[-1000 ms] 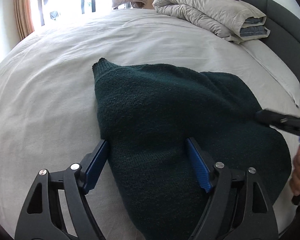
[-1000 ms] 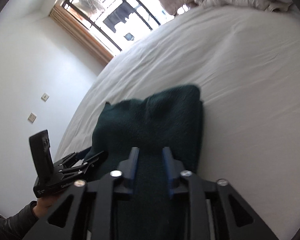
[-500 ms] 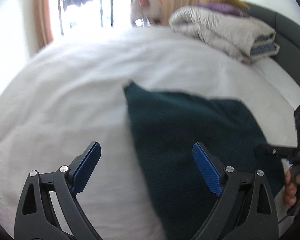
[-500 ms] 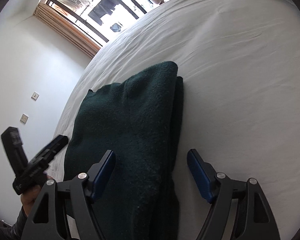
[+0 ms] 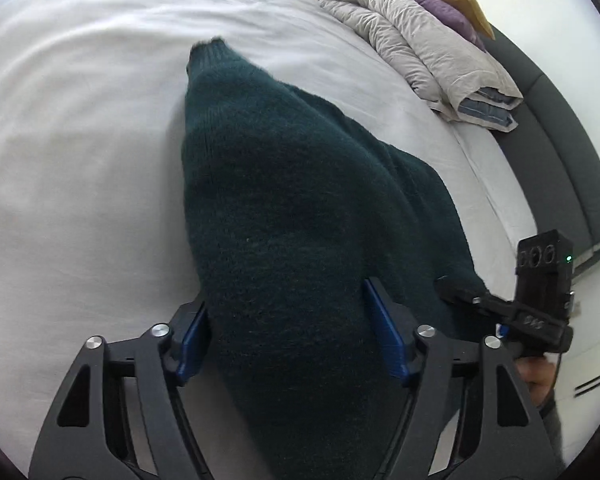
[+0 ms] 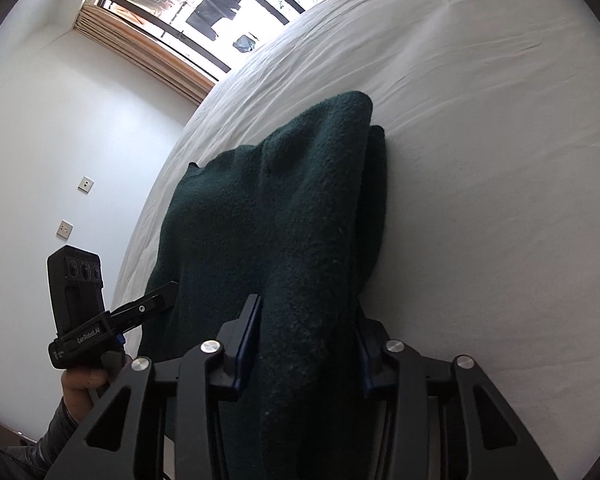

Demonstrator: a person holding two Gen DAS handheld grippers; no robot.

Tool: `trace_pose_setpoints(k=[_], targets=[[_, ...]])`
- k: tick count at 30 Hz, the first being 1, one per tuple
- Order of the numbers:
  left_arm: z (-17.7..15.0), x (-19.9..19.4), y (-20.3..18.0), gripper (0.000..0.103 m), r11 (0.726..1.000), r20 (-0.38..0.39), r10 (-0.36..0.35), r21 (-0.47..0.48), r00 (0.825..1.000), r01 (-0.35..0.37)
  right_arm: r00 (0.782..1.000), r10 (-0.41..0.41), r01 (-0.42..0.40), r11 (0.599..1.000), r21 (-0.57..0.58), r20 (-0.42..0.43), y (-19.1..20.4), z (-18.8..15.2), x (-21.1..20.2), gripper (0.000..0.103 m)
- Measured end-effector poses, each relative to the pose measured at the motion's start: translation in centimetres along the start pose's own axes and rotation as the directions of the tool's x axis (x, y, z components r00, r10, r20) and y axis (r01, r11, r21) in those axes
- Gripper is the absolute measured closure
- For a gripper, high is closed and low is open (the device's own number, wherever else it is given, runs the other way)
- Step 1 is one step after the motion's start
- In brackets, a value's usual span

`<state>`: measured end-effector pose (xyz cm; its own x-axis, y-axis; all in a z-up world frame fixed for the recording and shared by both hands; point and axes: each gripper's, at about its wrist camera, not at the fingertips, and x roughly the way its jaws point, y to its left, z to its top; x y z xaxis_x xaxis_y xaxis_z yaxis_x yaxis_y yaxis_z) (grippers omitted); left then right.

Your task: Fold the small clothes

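Note:
A dark green knitted sweater (image 5: pixel 292 208) lies folded on the white bed sheet (image 5: pixel 72 168); it also shows in the right wrist view (image 6: pixel 284 216). My left gripper (image 5: pixel 288 332) has its blue-padded jaws part open around the sweater's near edge, a thick bunch of knit between them. My right gripper (image 6: pixel 304 344) likewise straddles a raised fold of the sweater, jaws narrowed against the cloth on both sides. Each gripper appears in the other's view: the right one (image 5: pixel 460 294) at the sweater's right edge, the left one (image 6: pixel 156 300) at its left edge.
A folded grey duvet (image 5: pixel 424 48) with purple and yellow pillows lies at the bed's head by the dark headboard (image 5: pixel 572 152). A window (image 6: pixel 204 8) and white wall (image 6: pixel 60 128) are beyond the bed's far side.
Both grippers were open and pulled back half a second ago. Now both have moved in over the sweater's near edge and narrowed around bunched folds of it.

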<state>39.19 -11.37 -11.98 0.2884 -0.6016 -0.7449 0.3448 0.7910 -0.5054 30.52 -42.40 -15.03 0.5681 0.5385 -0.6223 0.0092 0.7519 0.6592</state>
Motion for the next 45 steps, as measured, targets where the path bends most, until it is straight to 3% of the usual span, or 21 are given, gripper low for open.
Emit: trace_pose_setpoints(k=[4,6,12,19,26,33,38,45], targets=[[0.0,0.4,0.0,0.049,1.000,-0.018,-0.026,-0.016,0.999,0.026,0.998,-0.068,0.068,0.998,-0.009,-0.001,1.2,-0.4,0.0,0.071],[-0.1,0.0,0.1,0.059,0.998,-0.028,-0.059,-0.036,0.998,0.058,0.994,-0.113,0.113,0.993,-0.028,0.002,2.4,-0.5,-0.3,0.074],[-1.6,-4.6,-0.3,0.065,0.998,-0.016,-0.057,-0.014,0.998,0.057,0.985,-0.166,0.172,0.971,-0.166,0.048,9.5,-2.5,-3.2,0.077],[-6.5,-15.6,1.7,0.065,0.998,0.078,-0.059,0.001,0.995,0.059,0.995,-0.085,0.094,0.967,-0.239,0.046,17.5,-9.6,-5.3,0.077],[-12.8,-25.5,6.5,0.065,1.000,0.141,0.020,-0.007,0.990,-0.019,1.000,-0.009,0.008,0.968,-0.251,-0.001,24.2,-16.5,-3.7,0.077],[-19.1,-33.1,11.3,0.065,0.999,0.193,0.031,-0.027,0.981,-0.026,0.998,0.060,-0.067,0.962,-0.265,-0.036,28.6,-21.9,-2.7,0.077],[-23.9,-35.5,14.8,0.065,0.999,0.183,0.039,-0.038,0.982,-0.033,0.995,0.077,-0.090,0.966,-0.243,-0.064,30.0,-25.0,-0.4,0.077],[-27.7,-32.5,19.2,0.060,0.997,0.181,0.000,-0.071,0.983,0.013,0.991,0.096,-0.111,0.981,-0.160,-0.098,26.4,-26.9,2.2,0.076]])
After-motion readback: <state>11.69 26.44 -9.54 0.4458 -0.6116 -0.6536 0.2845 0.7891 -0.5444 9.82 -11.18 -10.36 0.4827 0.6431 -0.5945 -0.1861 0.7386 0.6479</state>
